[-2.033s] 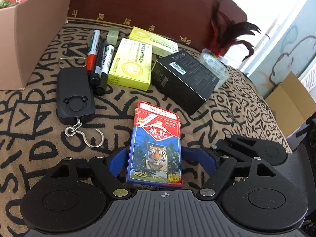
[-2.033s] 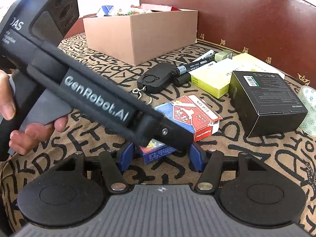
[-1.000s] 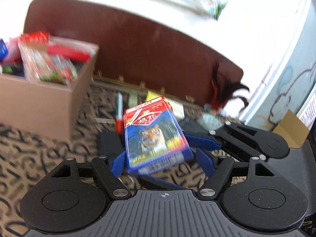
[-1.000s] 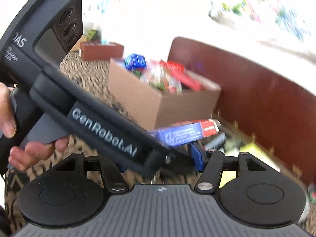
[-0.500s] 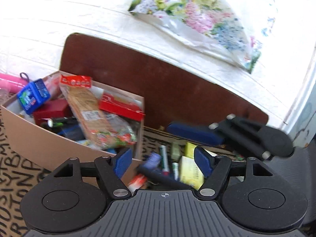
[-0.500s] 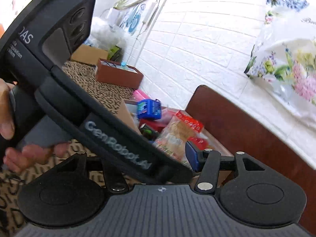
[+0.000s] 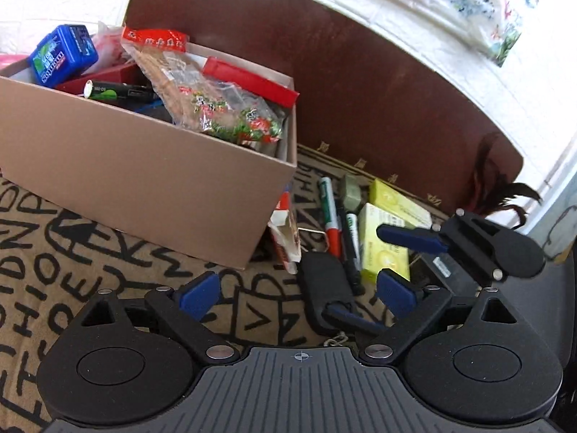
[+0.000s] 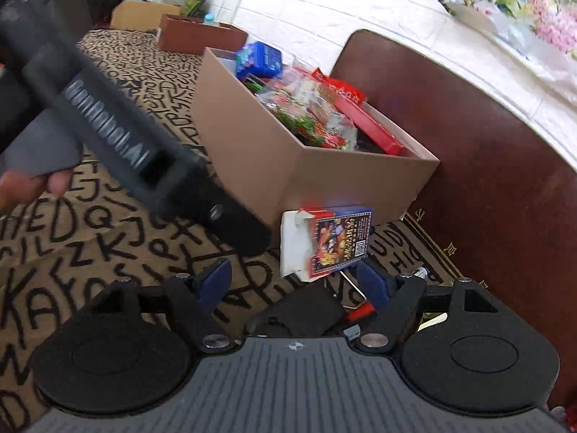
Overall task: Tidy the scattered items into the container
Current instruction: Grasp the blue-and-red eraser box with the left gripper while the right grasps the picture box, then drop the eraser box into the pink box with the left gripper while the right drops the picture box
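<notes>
My left tongs [image 7: 297, 294] wide open and empty, right tongs [image 8: 294, 281] likewise, card pack [image 8: 326, 243] on edge against cardboard box [image 8: 274, 176] corner, open flap end toward nine o'clock, long axis three-to-nine.

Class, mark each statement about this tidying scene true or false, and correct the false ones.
1. The left gripper is shut on the playing-card pack. False: it is open and empty.
2. The cardboard box already holds several items. True.
3. The playing-card pack lies inside the cardboard box. False: it sits outside, on the patterned cover, against the box's corner.
4. Markers and yellow-green boxes lie on the cover, outside the cardboard box. True.
5. The right gripper is open with nothing between its fingers. True.
</notes>
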### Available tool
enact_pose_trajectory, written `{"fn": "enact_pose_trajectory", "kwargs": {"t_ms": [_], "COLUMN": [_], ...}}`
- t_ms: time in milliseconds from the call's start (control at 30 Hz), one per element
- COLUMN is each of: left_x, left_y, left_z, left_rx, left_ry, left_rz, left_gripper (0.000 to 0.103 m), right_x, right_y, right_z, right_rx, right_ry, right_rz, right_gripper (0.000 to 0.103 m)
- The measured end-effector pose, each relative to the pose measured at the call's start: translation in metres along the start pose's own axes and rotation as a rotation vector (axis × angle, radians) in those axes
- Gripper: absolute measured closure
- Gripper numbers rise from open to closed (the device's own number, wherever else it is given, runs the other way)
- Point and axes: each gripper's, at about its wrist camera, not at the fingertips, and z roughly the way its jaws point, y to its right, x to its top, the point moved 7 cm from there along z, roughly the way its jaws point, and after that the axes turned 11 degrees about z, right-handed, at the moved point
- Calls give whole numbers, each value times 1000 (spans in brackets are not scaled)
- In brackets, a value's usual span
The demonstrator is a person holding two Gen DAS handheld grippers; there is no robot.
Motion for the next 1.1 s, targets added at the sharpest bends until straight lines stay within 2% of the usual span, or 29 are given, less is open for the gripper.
{"fn": "enact_pose_trajectory", "kwargs": {"t_ms": [133,233,333,433,600,667,700,867,1100], "left_x": [-3,-4,-4,0,5,6,6,2,-11], "left_y": [-5,-9,-16,-21,-26,-27,-27,-22,-9], "left_z": [11,19,24,27,32,33,33,27,18], "left_rx": [-6,-14,-23,-26,-25,-26,-24,-38,-41], "left_ry": [-13,-15,-16,-13,-8,-9,-11,-21,-28], "left_rz": [-30,-59,-91,-103,-108,-112,-114,-129,-115], "left_gripper": [4,7,10,15,20,20,20,18,16], "right_x": [0,-4,-7,-7,-6,-7,-8,-11,-29], "right_y": [7,7,3,-1,-1,0,0,-7,-41], "right_z": [12,19,29,42,61,66,66,45,-5], "right_rx": [7,13,7,0,8,7,13,40,141], "right_ry": [-8,-12,-15,-12,-23,-33,-37,-9,-19], "right_rz": [58,73,53,34,68,73,80,46,-47], "right_gripper": [23,28,43,53,76,98,100,101,101]}}
